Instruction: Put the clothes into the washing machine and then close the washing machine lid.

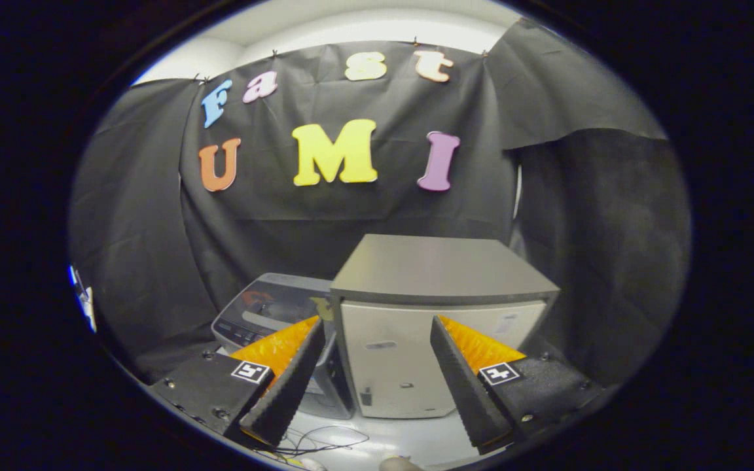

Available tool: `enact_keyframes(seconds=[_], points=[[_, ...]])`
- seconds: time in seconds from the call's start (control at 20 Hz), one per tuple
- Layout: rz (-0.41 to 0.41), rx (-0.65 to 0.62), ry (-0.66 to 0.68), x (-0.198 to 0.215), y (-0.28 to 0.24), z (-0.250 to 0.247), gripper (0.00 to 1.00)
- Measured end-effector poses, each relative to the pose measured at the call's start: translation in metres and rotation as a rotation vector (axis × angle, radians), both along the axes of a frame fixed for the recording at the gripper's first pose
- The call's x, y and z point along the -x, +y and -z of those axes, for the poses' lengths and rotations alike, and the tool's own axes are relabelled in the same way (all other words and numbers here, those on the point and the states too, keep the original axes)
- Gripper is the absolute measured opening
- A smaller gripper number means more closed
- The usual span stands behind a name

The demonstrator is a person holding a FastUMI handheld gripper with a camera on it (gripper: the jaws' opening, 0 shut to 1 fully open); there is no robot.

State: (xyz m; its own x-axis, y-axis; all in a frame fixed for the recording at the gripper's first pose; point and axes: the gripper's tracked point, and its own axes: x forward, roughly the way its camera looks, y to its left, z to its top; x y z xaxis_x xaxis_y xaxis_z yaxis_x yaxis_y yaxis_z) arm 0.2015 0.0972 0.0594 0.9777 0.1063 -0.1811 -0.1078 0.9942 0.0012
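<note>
**Tool spread wide, nothing held, washing machine ahead**

The tool (377, 383) hangs above a white desk (410, 441) with its two fingers well apart and nothing between them. Through that gap shows the pale front face of a boxy grey cabinet (439, 314), which stands just ahead of the fingers with its flat dark top level and its near edge running across above the fingertips. The cabinet's front panel fills most of the room between the fingers.

Ahead and to the left, partly hidden behind the left finger, sits the washing machine (272, 311), touching or just beside the cabinet's left wall. Its lid looks to lie flat, though the finger hides much of it. Thin black cables (318, 441) lie loose on the desk below the left fingertip. Black cloth (154, 248) closes in behind and to both sides.
</note>
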Motion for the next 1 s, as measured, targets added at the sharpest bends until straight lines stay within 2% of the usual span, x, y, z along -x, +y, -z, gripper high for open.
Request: enact_keyframes(seconds=[0.25,0.45,0.65,1.0], points=[[0.038,-0.058,-0.020,0.069,-0.067,0.013,1.00],[0.053,-0.068,-0.051,0.111,-0.098,0.011,1.00],[0.046,-0.066,-0.076,0.132,-0.111,0.008,1.00],[0.047,-0.073,-0.059,0.142,-0.126,0.022,1.00]])
